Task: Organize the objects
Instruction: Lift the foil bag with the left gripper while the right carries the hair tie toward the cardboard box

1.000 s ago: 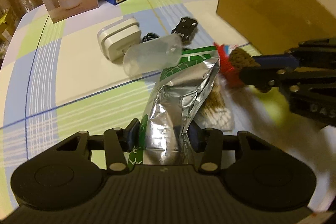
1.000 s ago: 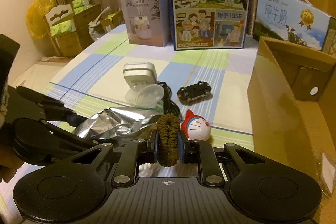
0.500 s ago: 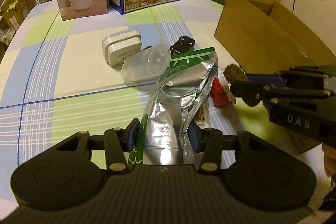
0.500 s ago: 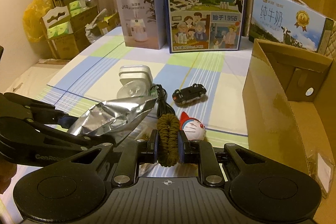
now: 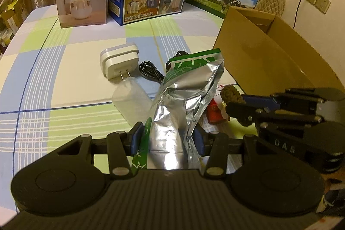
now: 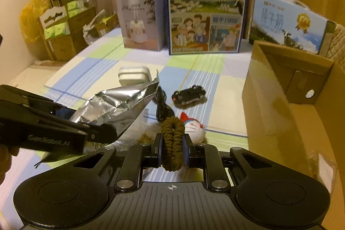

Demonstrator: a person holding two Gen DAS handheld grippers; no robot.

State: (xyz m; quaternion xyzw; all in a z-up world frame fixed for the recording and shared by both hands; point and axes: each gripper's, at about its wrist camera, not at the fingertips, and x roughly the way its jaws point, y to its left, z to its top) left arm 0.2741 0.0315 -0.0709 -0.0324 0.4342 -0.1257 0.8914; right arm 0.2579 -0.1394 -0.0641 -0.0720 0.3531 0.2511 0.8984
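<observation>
A crumpled foil pouch (image 5: 183,100) is clamped upright in the left claw (image 5: 168,138) at lower centre of the left wrist view. A brown hair tie (image 6: 172,143) is pinched in the closed right claw (image 6: 172,149) at lower centre of the right wrist view. The cardboard box (image 6: 291,113) is seen open at right on the counter (image 6: 198,79).

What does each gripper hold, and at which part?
Left gripper pinches the foil pouch near its lower end; right gripper clamps the brown hair tie across its middle.
</observation>
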